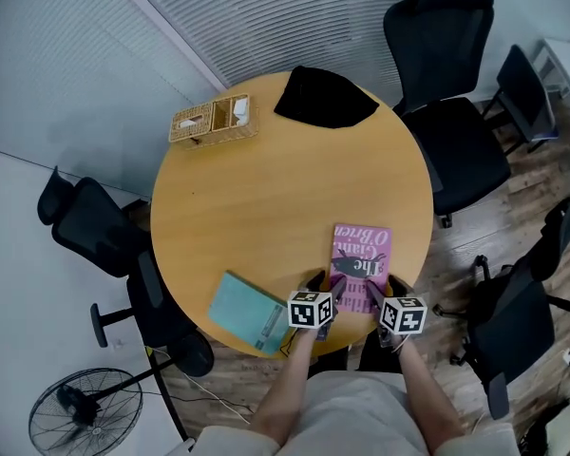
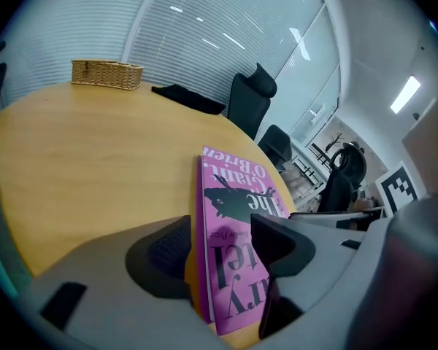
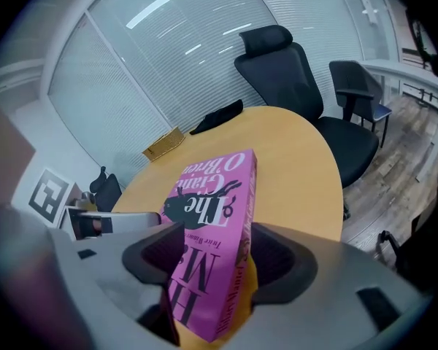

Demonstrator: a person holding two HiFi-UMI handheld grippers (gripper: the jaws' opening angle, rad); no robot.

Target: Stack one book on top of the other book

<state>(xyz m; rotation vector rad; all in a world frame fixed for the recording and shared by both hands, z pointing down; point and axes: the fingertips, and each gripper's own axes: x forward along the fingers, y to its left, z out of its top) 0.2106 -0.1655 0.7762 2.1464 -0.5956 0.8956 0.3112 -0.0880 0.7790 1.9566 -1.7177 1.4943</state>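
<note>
A pink book point(image 1: 363, 253) lies flat near the front edge of the round wooden table point(image 1: 266, 188), and a teal book point(image 1: 249, 312) lies to its left. Both grippers are at the pink book's near end. My left gripper point(image 1: 331, 286) is open. It straddles the book's left edge point(image 2: 237, 188), one jaw over the bare table and one over the cover point(image 2: 219, 246). My right gripper point(image 1: 375, 294) is open too, and the book's right edge point(image 3: 212, 188) runs between its jaws point(image 3: 217, 257). Neither gripper's pads press on the book.
A wicker basket point(image 1: 212, 120) and a black cloth point(image 1: 325, 97) sit at the table's far side. Black office chairs stand around it at the back right point(image 1: 446, 36), the right point(image 1: 522, 321) and the left point(image 1: 123, 255). A floor fan point(image 1: 76, 411) is at the lower left.
</note>
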